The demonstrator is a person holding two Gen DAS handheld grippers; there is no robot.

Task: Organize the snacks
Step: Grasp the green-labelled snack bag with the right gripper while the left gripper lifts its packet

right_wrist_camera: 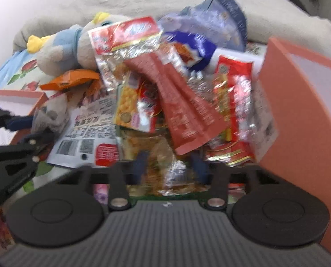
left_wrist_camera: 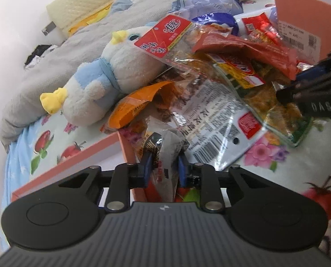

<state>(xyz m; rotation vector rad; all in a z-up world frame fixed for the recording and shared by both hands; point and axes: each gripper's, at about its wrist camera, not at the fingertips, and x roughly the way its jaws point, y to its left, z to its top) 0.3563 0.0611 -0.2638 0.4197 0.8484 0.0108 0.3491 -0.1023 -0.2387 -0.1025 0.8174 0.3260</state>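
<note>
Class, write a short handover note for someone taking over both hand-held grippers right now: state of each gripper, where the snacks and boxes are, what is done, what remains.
Left hand-held gripper: shut on a small crinkled snack packet, held at the corner of the near pink box.
Right hand-held gripper: fingers astride a clear packet of yellow snacks at the pile's front edge; the blur hides whether it grips.
The snack pile lies on the bed between the plush toy and the far pink box.
Done: no packet visibly boxed yet.
Left: nearly the whole pile needs sorting into the boxes.
</note>
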